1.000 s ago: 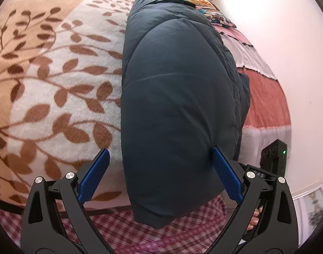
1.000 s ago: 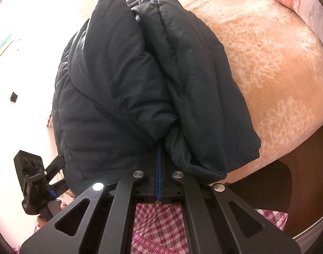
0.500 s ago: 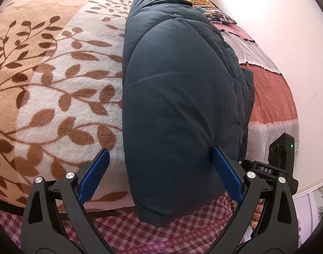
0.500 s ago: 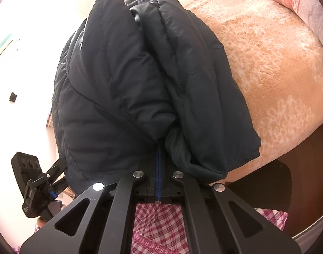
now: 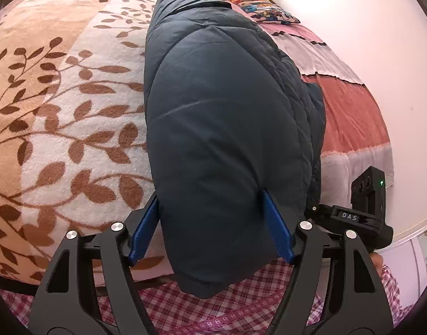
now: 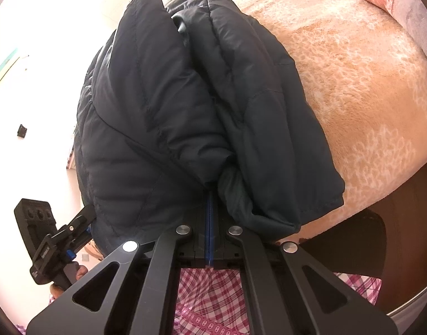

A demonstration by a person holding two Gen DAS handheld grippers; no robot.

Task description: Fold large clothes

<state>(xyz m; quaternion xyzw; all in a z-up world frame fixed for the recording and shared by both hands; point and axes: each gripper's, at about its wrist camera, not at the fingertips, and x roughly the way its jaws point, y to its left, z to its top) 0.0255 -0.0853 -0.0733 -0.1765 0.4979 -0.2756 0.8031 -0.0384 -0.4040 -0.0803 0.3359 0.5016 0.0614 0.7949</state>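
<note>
The left tool [image 5: 212,224] was closing, its ribbed blue pads [image 5: 277,230] on either side of the plump, smooth end of a dark navy puffer jacket [image 5: 222,128], the right pad pressing into the fabric and the left one at its edge. The right tool [image 6: 210,217] had its blue pads fully together, pinching a bunched fold of the same quilted jacket. The jacket lay folded lengthwise on the bed, over a fleecy beige blanket [image 5: 59,106] printed with brown leaves, its near end overhanging the bed edge. Beyond it ran a striped coral and white bedspread [image 5: 350,111]. Pink checked clothing [image 6: 210,293] showed below the tools.
</note>
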